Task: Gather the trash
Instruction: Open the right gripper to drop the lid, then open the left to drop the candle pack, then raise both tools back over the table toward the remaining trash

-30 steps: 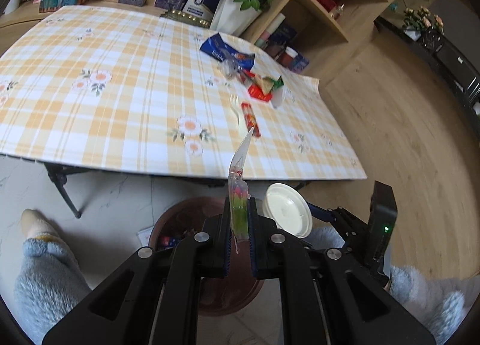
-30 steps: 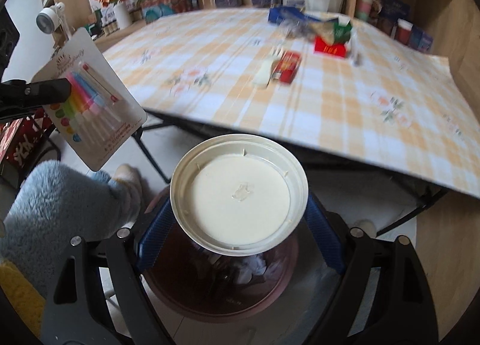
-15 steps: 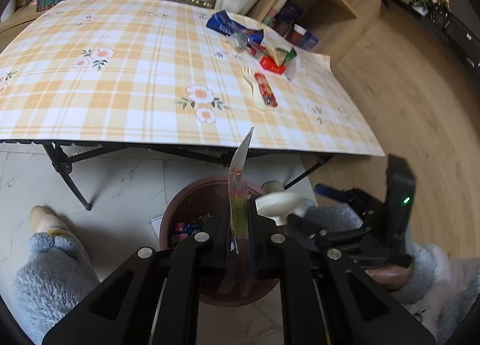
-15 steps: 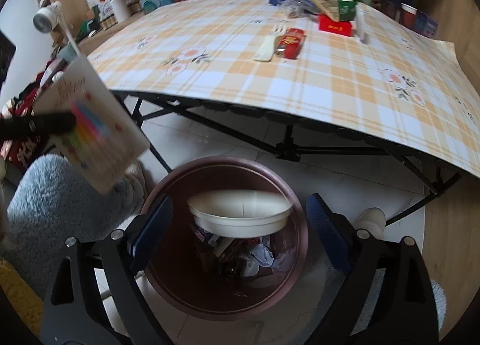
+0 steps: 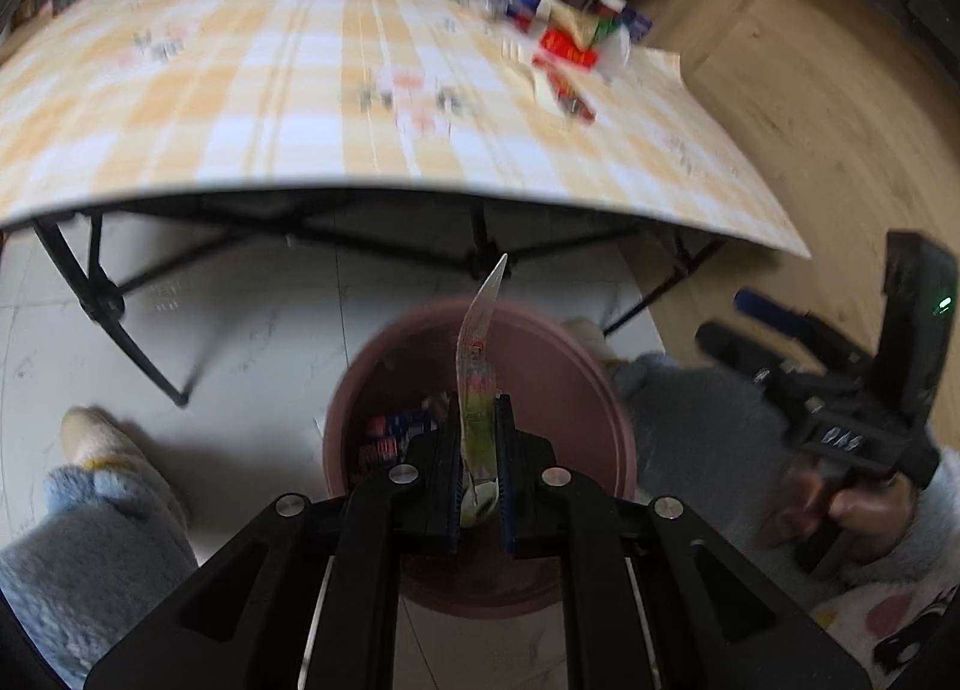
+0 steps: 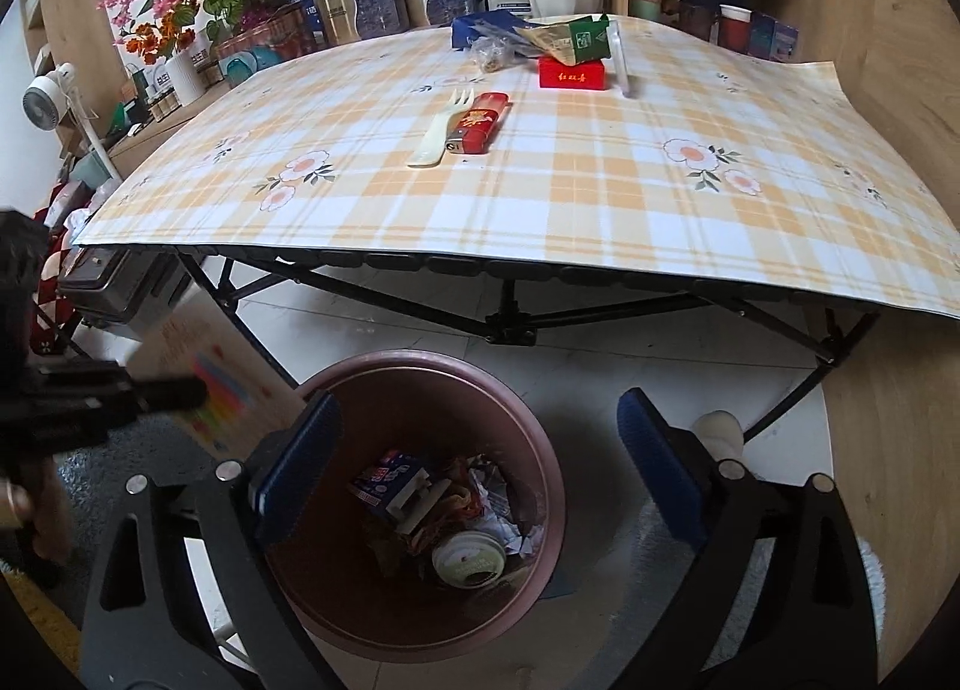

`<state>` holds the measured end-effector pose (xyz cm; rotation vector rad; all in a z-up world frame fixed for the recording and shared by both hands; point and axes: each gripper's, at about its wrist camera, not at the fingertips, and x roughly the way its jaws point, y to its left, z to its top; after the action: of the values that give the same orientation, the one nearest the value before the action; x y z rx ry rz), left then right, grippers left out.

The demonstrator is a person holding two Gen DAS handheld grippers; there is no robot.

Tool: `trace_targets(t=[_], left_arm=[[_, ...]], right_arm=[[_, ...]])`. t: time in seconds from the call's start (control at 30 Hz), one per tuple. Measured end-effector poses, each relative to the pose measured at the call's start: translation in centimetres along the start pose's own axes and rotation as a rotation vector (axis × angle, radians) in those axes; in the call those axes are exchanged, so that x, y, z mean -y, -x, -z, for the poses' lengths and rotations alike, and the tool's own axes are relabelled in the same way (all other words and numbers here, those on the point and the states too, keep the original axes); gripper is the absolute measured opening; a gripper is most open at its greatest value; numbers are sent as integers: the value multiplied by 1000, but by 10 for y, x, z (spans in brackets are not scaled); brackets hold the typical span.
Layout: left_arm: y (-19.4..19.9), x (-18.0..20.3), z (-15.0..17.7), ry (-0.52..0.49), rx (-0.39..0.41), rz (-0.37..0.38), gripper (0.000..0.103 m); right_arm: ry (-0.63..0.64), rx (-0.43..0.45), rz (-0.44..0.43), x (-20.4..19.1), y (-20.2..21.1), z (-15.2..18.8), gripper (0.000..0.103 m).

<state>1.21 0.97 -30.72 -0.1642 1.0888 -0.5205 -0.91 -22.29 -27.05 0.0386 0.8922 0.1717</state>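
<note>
- In the left wrist view the left gripper [image 5: 478, 474] sits at the lower centre, its jaws clamped on a candle card pack [image 5: 477, 390] that stands edge-on between the pads and sticks up toward the middle of the frame.
- The held pack hangs directly over the open mouth of the brown trash bin [image 5: 594, 390], which fills the centre just beyond the fingertips.
- The right gripper [image 6: 474, 450] occupies the lower half of its own view; its jaws are opening, spread wide with nothing between the blue pads [image 6: 657, 465].
- Below and between those pads lies the bin's inside, holding a white lid [image 6: 469, 558], a blue-and-white carton [image 6: 390, 483] and crumpled paper.
- In the upper half of the right wrist view the checked tablecloth [image 6: 600, 198] carries more trash: a pale plastic fork [image 6: 441, 129] touching a red lighter [image 6: 480, 123], and farther up a red box [image 6: 571, 73] beside a green wrapper [image 6: 570, 42].
- At the left edge of that view the candle pack appears blurred, just beside the bin's rim.
</note>
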Motion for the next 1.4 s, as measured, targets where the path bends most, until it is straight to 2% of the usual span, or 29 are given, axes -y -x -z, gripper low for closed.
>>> trace_targets(t=[0.6,0.67,0.73,0.93,1.03,1.2,1.4], left_arm=[[-23,4,5,-21,-82,-47,11],[-20,3,4,-16,-68,-41,24],[-13,4,3,-16,-35,-52,58],[12,12,-3,-39,78,-102,91],[27,17,-9,-60,143,-169,96],[51,20,-23,-70,248,-296,97],[75,18,-47,-44,323,-394,97]], right_arm=[[-14,-3,3,3,1,1,93],[-18,-3,2,4,1,1,93],[-21,-2,-1,5,0,1,94],[-42,2,-6,9,1,-3,97],[-60,10,-5,12,4,-8,97],[-78,26,-13,18,12,-24,97],[-73,58,61,23,24,-54,97]])
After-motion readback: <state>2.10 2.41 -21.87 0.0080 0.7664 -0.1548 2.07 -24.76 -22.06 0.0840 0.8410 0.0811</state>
